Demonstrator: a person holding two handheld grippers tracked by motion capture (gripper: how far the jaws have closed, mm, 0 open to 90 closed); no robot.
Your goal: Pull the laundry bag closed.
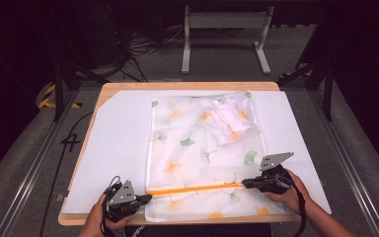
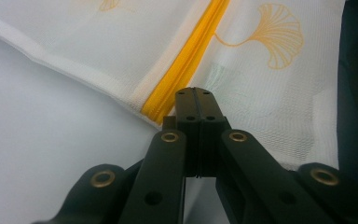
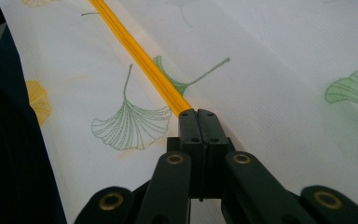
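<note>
A white mesh bag (image 1: 202, 148) printed with ginkgo leaves lies flat on the table, with a crumpled white garment (image 1: 227, 118) inside its far right corner. An orange zipper (image 1: 192, 188) runs straight across the bag's near end. My left gripper (image 1: 149, 197) is shut at the zipper's left end, its tips (image 2: 195, 91) resting on the bag's edge beside the zipper (image 2: 186, 70). My right gripper (image 1: 244, 183) is shut at the zipper's right end; the zipper (image 3: 140, 60) stops right at its tips (image 3: 197, 113). What is pinched lies hidden under both jaw pairs.
A white sheet (image 1: 118, 148) covers the wooden table (image 1: 177, 86), with bare sheet to the left and right of the bag. Beyond the far edge stand a metal frame (image 1: 224, 22) and floor cables (image 1: 143, 49). The person's dark clothing (image 3: 9, 140) is close by the near edge.
</note>
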